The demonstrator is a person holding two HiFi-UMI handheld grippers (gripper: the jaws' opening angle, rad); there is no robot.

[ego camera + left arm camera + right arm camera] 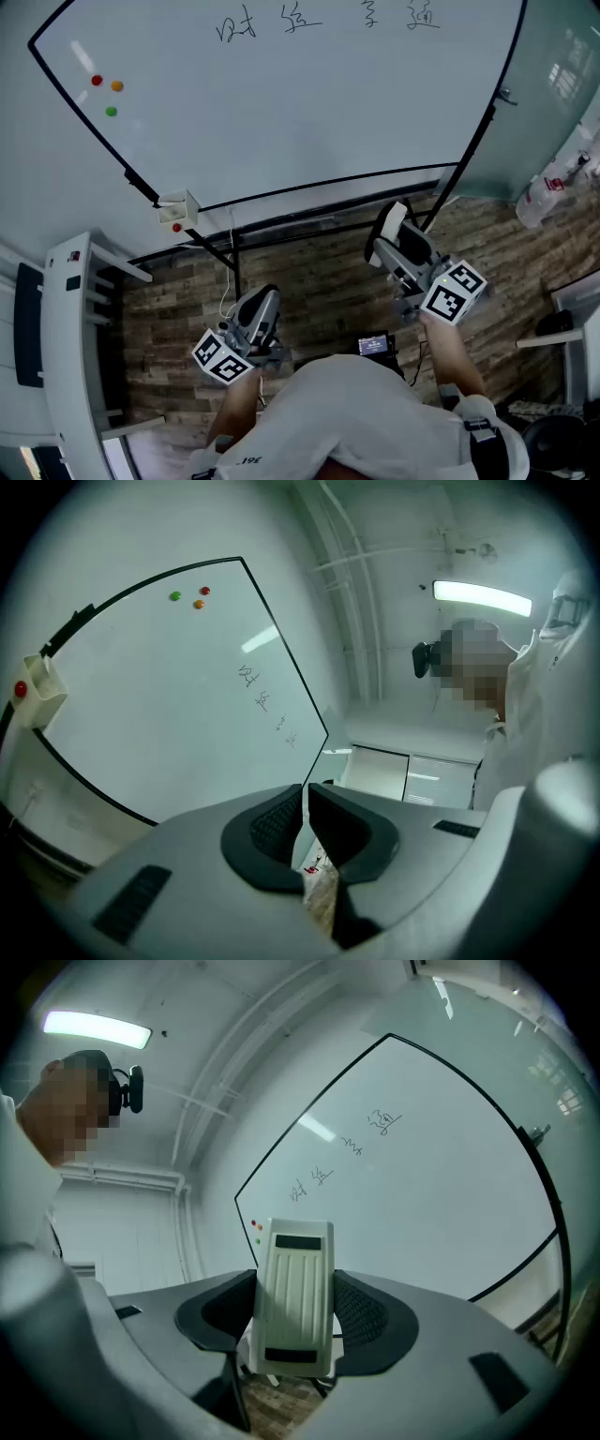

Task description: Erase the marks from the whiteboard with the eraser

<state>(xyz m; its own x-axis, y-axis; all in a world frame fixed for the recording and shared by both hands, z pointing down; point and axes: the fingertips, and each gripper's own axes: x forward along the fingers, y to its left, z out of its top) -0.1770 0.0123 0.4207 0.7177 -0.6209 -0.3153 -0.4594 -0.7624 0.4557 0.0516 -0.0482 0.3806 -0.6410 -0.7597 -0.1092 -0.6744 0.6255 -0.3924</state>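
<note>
White ribbed eraser (295, 1297) upright between jaws; whiteboard (281, 122) bears black marks (300, 21).

Four handwritten marks (301, 21) run along the whiteboard (281, 112) top, too sketchy to read with certainty.

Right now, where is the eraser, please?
The eraser stands upright, clamped between the jaws of the right tool. In the head view it is on the right, below the lower edge of the whiteboard and apart from it.
</note>
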